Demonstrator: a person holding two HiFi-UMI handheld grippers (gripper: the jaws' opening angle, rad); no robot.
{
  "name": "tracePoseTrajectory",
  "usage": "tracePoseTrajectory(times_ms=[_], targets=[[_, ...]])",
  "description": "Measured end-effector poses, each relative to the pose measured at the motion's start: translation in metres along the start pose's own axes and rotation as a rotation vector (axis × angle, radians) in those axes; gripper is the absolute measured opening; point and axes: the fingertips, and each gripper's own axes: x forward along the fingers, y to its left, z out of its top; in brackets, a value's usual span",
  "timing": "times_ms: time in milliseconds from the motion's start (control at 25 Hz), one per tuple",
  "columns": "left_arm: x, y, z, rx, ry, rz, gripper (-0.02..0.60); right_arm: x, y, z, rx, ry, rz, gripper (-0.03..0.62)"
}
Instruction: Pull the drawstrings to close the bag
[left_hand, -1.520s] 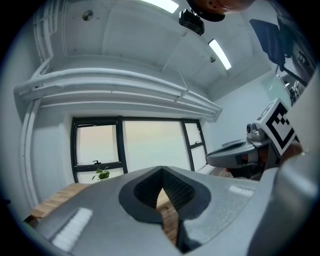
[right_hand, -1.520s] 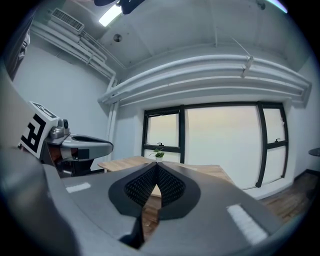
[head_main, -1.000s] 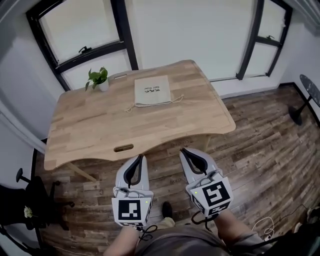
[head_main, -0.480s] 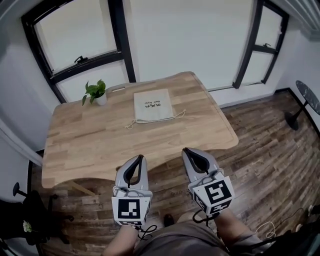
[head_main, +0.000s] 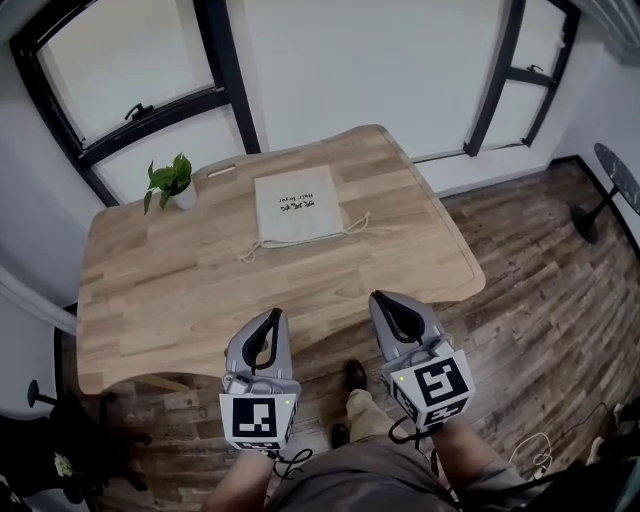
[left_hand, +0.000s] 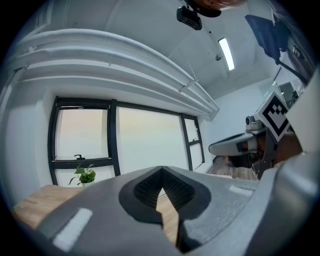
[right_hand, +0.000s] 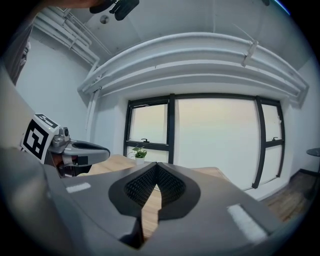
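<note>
A beige drawstring bag (head_main: 295, 205) lies flat on the far half of the wooden table (head_main: 190, 290), its two cords trailing out left (head_main: 247, 253) and right (head_main: 357, 222) at its near end. My left gripper (head_main: 272, 318) and right gripper (head_main: 381, 301) hover side by side at the table's near edge, well short of the bag. Both are shut with nothing between the jaws. In the left gripper view the shut jaws (left_hand: 161, 172) point over the table. The right gripper view shows its own jaws (right_hand: 156, 167) shut too, and the bag is hidden in both.
A small potted plant (head_main: 172, 182) stands at the table's far left corner, in front of black-framed windows (head_main: 120, 70). The floor (head_main: 560, 300) is dark wood. A person's legs and shoe (head_main: 355, 378) show below the table edge. A stand base (head_main: 620, 180) sits at far right.
Both grippers and the view have moved forward toward the table; the table now fills more of the picture and the grippers reach its near edge. Both stay shut.
</note>
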Motion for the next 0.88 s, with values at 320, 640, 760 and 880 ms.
tracePoseTrajectory(times_ms=[320, 640, 760, 880], targets=[[0.070, 0.029, -0.012, 0.009, 0.035, 0.021, 0.002, 0.077, -0.043, -0.007, 0.030, 0.032, 0.043, 0.030], [0.140, 0.054, -0.009, 0.011, 0.064, 0.060, 0.002, 0.144, -0.088, 0.001, 0.036, 0.031, 0.090, 0.030], [0.161, 0.062, -0.003, 0.018, 0.051, 0.083, 0.002, 0.164, -0.101, 0.010, 0.026, 0.016, 0.119, 0.031], [0.176, 0.070, 0.009, 0.032, 0.029, 0.109, 0.002, 0.181, -0.111, 0.022, 0.007, -0.007, 0.147, 0.030]])
